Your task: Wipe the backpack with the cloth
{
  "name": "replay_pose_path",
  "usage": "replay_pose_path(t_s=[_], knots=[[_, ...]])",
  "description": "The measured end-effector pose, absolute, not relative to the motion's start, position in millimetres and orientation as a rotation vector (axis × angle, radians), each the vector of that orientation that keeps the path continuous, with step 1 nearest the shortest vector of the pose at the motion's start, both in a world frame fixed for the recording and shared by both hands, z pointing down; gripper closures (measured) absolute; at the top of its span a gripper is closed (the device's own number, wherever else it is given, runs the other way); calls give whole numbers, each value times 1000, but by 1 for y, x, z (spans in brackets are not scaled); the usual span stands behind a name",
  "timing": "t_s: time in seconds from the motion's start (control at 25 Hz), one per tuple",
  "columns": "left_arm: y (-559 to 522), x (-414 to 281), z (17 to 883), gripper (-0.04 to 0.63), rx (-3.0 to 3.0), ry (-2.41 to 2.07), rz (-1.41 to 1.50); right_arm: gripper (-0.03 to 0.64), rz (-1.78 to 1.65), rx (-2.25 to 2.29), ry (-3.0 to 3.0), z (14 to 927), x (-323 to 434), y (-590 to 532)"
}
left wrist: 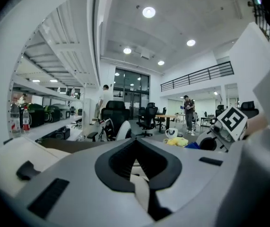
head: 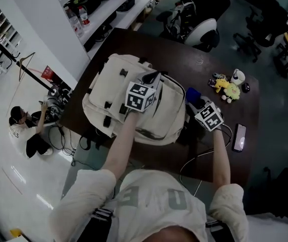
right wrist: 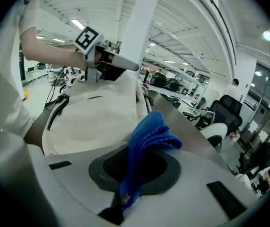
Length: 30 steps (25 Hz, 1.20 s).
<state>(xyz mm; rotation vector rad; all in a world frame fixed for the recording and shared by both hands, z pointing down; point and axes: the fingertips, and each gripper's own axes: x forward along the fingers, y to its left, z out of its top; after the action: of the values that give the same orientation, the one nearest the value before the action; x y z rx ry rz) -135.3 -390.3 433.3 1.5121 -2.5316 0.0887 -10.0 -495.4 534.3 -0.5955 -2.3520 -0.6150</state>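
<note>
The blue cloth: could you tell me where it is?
The blue cloth is clamped in the right gripper, just right of the cream backpack in the head view.

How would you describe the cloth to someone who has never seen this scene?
On the dark brown table, look just right of the big cream backpack, where the right gripper is shut on the cloth. It is the only bright blue, fluffy thing; the toy nearby is yellow.

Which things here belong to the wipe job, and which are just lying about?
Job: backpack, blue cloth pinched in the right gripper, left gripper shut on the backpack.
Lying about: yellow plush toy, white mug, phone.
</note>
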Motion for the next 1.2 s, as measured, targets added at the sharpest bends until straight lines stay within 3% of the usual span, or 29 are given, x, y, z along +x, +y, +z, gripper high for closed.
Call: replay_pose_path(t_s=[0.36,0.76,1.2], knots=[[-343,-73,364,591,1632,-2637,11,578,-497,-275,-2677,420,1,-430],[-242,-38,351,591,1510,-2704,-105,578,-62,-401,-2912,360,25,-318],[-89,-111,344,591,1402,-2804,-195,578,-99,-428,-2912,354,-39,-191]])
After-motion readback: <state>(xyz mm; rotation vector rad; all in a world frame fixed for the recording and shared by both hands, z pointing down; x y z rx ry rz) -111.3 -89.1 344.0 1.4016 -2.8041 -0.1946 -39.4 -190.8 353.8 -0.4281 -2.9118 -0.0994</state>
